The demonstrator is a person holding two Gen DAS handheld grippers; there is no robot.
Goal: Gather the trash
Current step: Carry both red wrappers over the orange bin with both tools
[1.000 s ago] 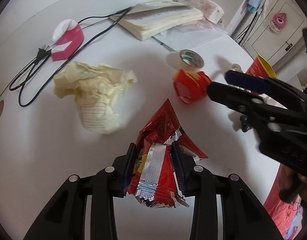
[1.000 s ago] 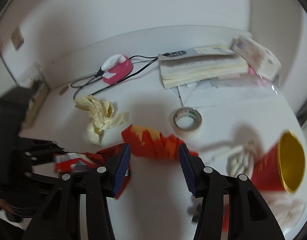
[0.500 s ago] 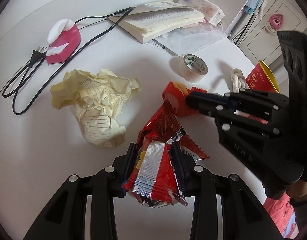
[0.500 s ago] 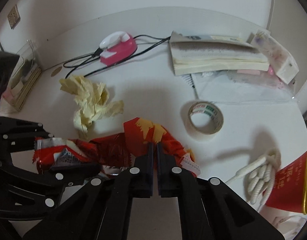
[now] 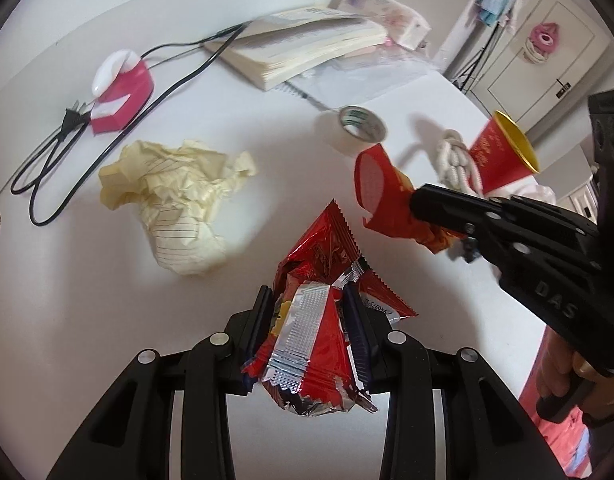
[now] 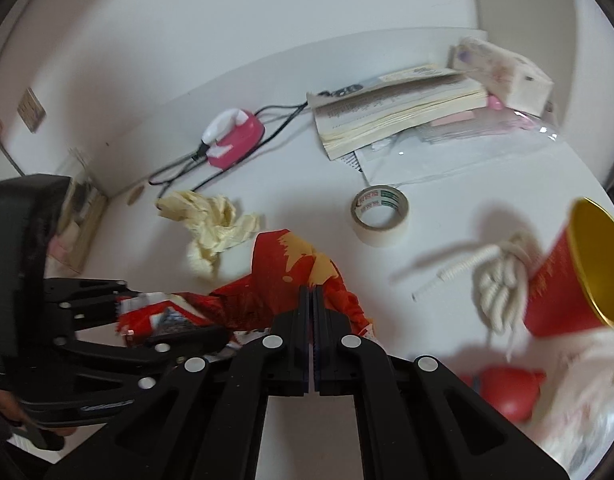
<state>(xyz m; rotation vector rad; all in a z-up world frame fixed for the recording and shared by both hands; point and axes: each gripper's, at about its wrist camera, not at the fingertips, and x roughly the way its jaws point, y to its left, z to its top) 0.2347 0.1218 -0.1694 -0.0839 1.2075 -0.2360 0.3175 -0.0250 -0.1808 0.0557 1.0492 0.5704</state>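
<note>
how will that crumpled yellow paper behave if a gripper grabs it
The yellow paper looks loosely balled, so it will probably squash and spring back. It should be very light. Its loose flaps may let a shallow pinch catch only an edge, so the wad dangles.

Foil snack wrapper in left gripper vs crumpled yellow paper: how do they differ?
1. The foil snack wrapper is glossy red and silver; the crumpled yellow paper is matte pale yellow with ruled lines.
2. The wrapper is clamped in the left gripper; the paper lies free on the table.
3. The paper looks bulkier and more balled up.
Both are crumpled.
</note>
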